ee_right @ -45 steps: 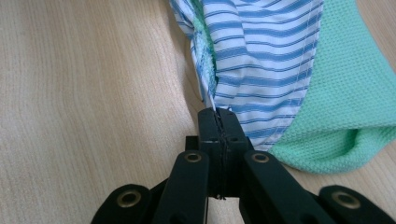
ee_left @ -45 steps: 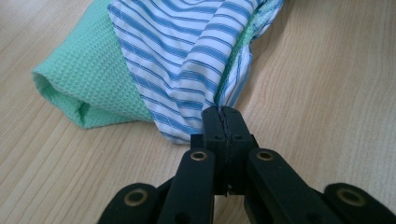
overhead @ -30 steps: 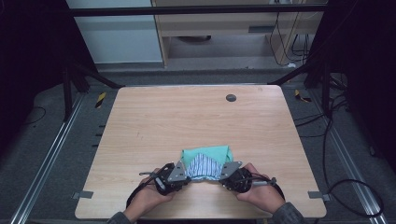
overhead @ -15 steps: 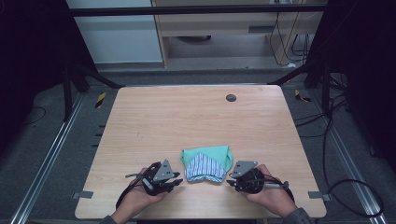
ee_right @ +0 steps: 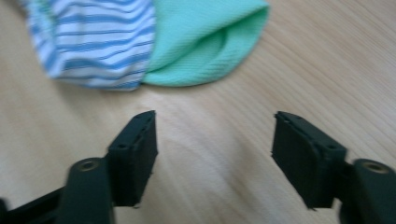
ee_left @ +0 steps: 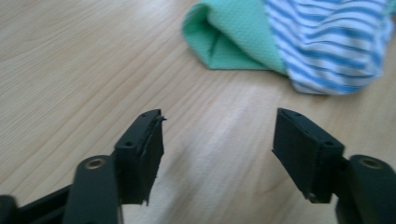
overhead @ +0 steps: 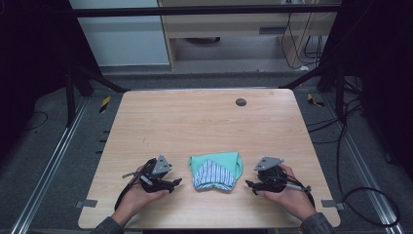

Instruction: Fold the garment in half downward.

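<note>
A folded cloth (overhead: 215,169), mint green with a blue-and-white striped panel, lies on the wooden table (overhead: 195,122) near its front edge. My left gripper (overhead: 174,184) rests to the cloth's left, apart from it, jaws open and empty. In the left gripper view the cloth (ee_left: 289,37) lies ahead of the open left gripper (ee_left: 219,140). My right gripper (overhead: 250,185) sits to the cloth's right, also open and holding nothing. The right gripper view shows the cloth (ee_right: 149,39) beyond the spread jaws of the right gripper (ee_right: 215,144).
A small dark round disc (overhead: 240,102) sits near the table's far edge. Black frame posts and cables (overhead: 360,190) surround the table on the floor. Bare wood stretches across the table's middle and back.
Both grippers have let go of the cloth and pulled outward, left one to the left, right one to the right. The cloth now lies alone between them.
</note>
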Tool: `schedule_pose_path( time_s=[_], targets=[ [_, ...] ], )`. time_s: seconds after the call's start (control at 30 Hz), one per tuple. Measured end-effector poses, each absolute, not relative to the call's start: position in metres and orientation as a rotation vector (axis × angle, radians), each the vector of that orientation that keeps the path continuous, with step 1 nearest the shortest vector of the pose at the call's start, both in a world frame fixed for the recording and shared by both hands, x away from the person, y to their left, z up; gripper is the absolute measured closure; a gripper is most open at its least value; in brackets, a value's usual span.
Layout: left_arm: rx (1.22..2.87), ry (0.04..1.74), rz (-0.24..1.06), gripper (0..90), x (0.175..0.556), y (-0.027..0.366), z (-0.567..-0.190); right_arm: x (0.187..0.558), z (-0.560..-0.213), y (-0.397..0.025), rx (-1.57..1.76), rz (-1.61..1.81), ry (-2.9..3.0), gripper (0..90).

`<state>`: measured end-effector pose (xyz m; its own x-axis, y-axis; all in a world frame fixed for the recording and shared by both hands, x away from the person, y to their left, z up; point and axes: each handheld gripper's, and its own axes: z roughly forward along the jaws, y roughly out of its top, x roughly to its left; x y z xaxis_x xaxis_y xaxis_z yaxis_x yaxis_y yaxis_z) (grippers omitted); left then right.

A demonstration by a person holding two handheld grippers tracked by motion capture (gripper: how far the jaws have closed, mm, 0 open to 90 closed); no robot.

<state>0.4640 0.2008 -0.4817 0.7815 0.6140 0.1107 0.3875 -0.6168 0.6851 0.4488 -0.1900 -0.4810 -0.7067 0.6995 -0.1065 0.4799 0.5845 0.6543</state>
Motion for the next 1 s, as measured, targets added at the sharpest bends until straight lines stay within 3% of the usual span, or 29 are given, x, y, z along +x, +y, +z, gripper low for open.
schedule_pose_path(
  time_s=[0.13,0.5,1.0],
  targets=[
    [2.285,0.816,0.454,21.9,0.476,0.210,-0.484,0.462,-0.485,-0.197,1.044,0.863,2.411,19.9],
    [2.200,0.977,0.490,11.6,0.504,0.232,-0.488,0.493,-0.491,-0.218,1.286,0.896,2.229,9.4],
    [2.131,1.139,0.555,9.0,0.527,0.246,-0.504,0.518,-0.507,-0.228,1.470,0.837,2.063,7.9]
  ],
)
